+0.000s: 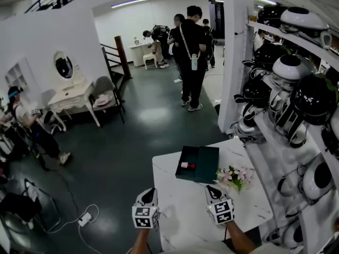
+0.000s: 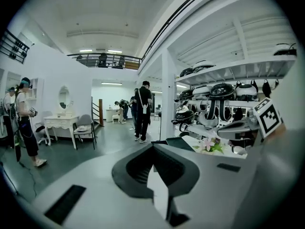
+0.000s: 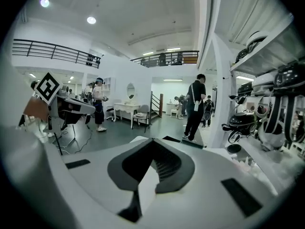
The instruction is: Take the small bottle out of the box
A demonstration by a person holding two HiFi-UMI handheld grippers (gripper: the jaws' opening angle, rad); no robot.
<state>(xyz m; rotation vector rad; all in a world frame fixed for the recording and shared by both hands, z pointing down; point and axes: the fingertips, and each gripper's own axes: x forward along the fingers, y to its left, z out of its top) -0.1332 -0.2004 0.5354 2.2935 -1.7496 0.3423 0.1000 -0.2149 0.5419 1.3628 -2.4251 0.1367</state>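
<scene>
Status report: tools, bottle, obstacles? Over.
Left tool and right tool shut, empty. Small red bottle inside open dark green box, untouched. Pink flower bunch beside box, not blocking.

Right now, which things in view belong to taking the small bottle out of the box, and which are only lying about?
Belongs to the job: box, open on the table; small bottle, red, inside it; left gripper; right gripper.
Just lying about: flowers beside the box; helmets at the right; dressing table; chair.
</scene>
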